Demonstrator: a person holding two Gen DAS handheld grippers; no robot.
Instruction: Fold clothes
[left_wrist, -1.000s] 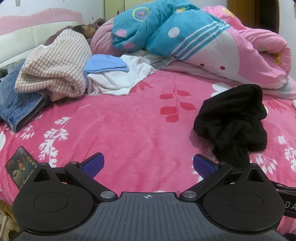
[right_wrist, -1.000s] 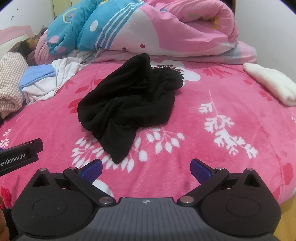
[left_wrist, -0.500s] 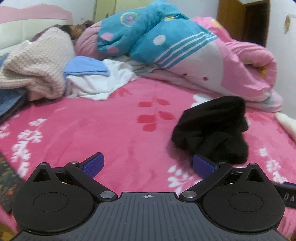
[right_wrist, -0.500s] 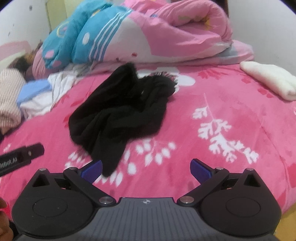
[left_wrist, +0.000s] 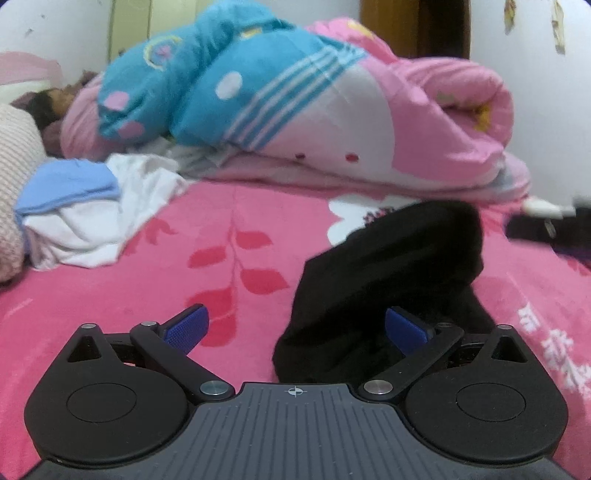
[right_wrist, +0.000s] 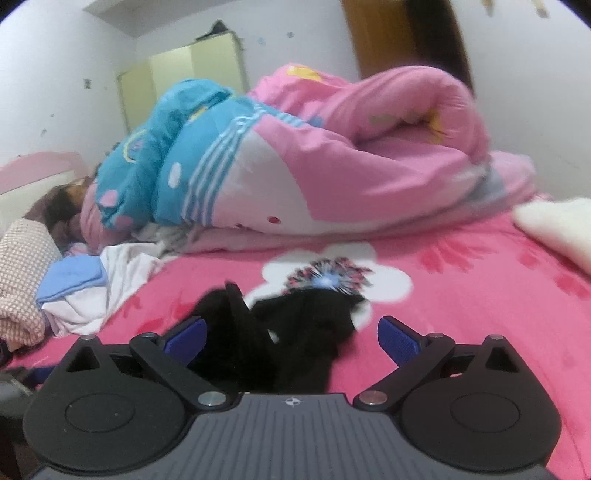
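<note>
both tools are spread wide and hold nothing: the left tool (left_wrist: 293, 326) has the crumpled black garment (left_wrist: 391, 280) against its right finger, and the right tool (right_wrist: 291, 338) has the same heap between its fingers, out in the middle of the bed (left_wrist: 110, 295). we judge the step is to find an edge, so we should each pinch one single layer at separate corners. then we lift and pull apart gently, so the bundle opens flat rather than dragging across the bed.
</note>
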